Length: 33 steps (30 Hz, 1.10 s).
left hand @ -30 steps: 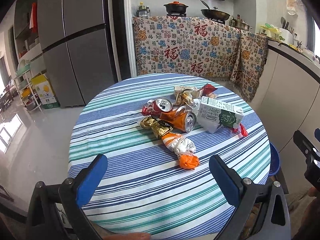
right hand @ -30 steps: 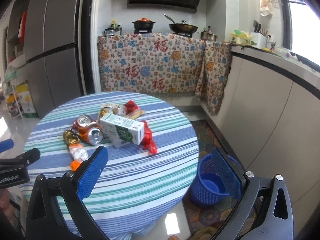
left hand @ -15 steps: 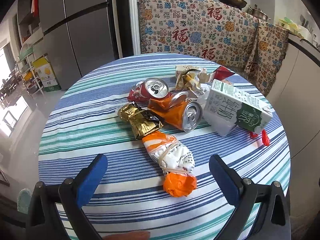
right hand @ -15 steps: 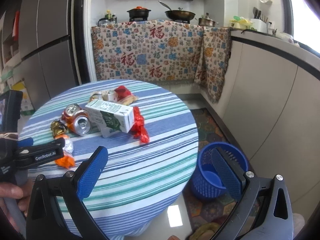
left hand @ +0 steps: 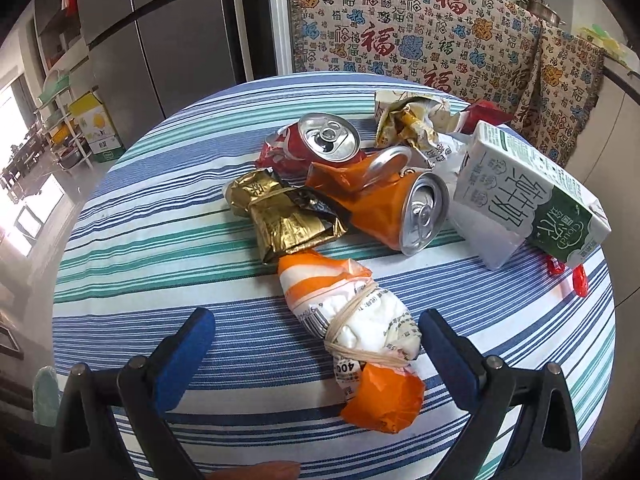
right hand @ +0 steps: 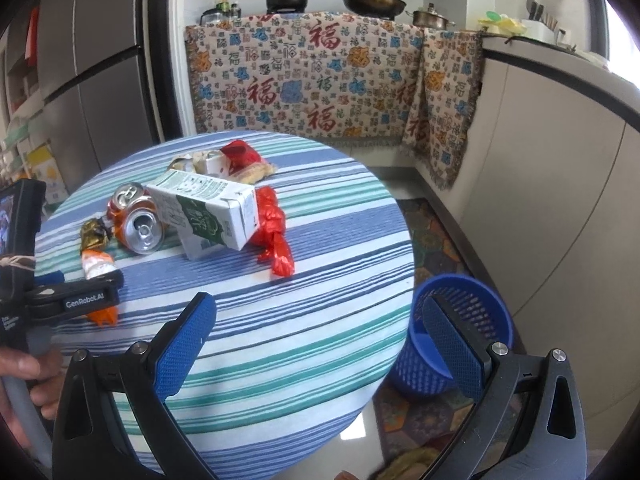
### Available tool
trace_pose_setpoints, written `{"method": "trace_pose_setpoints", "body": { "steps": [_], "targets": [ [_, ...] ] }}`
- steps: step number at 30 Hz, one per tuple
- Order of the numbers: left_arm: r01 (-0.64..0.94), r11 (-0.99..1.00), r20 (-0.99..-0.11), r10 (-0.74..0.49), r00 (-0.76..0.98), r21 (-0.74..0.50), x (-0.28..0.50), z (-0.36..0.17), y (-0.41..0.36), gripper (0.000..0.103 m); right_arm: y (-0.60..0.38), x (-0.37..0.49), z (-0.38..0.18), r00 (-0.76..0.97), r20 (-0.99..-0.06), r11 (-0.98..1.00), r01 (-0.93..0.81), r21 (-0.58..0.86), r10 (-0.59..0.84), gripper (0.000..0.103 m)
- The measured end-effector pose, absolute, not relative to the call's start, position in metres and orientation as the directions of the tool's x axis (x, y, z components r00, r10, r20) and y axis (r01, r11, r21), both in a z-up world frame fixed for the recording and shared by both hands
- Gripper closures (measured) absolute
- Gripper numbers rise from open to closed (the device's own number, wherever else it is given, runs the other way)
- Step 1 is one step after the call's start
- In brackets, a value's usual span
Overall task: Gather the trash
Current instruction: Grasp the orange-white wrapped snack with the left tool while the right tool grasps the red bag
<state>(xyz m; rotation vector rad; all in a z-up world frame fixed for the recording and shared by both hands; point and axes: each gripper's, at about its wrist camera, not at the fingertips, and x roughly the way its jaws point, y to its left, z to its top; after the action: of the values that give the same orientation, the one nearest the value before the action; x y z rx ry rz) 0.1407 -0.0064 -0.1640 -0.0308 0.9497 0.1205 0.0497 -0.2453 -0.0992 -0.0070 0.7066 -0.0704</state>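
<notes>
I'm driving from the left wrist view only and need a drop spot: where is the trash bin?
Observer: A blue mesh bin stands on the floor beside the right edge of the table; the right wrist view shows it.
Operator: Is the right gripper free?
Observer: Yes. The right gripper is open and holds nothing, hovering by the table's near edge.
Operator: What are the red bits beside the milk carton?
Observer: They belong to a crumpled red plastic bag lying on the tablecloth against the carton's far side.
</notes>
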Motion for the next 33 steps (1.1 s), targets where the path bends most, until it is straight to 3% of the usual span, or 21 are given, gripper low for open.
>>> {"method": "trace_pose_setpoints", "body": {
  "steps": [16,25,30,32,33],
  "targets": [
    [-0.117,0.993,-0.842,0.073,0.534,0.012,0.146,-0.177,0.01,0.0,-0.242,0.068,-0.118,0.716,-0.696,0.998,0.048,-0.032,-0.057,0.0],
    [-0.057,0.998,-0.845,0.039,0.533,0.01,0.142,-0.175,0.032,0.0,-0.246,0.118,-0.13,0.689,-0.723,0.997,-0.082,-0.012,0.048,0.003],
    [0.014,1.0,-0.847,0.002,0.531,0.012,0.138,-0.176,0.041,0.0,-0.238,0.15,-0.15,0.634,-0.766,0.985,-0.171,-0.005,0.106,0.029],
    [0.043,0.999,-0.851,-0.014,0.525,0.01,0.136,-0.176,0.043,0.0,-0.239,0.16,-0.156,0.63,-0.768,0.984,-0.18,0.0,0.115,0.046],
    [0.053,0.999,-0.854,-0.02,0.519,0.009,0.136,-0.176,0.043,0.0,-0.24,0.164,-0.158,0.625,-0.771,0.984,-0.178,0.007,0.119,0.067]
  ]
}}
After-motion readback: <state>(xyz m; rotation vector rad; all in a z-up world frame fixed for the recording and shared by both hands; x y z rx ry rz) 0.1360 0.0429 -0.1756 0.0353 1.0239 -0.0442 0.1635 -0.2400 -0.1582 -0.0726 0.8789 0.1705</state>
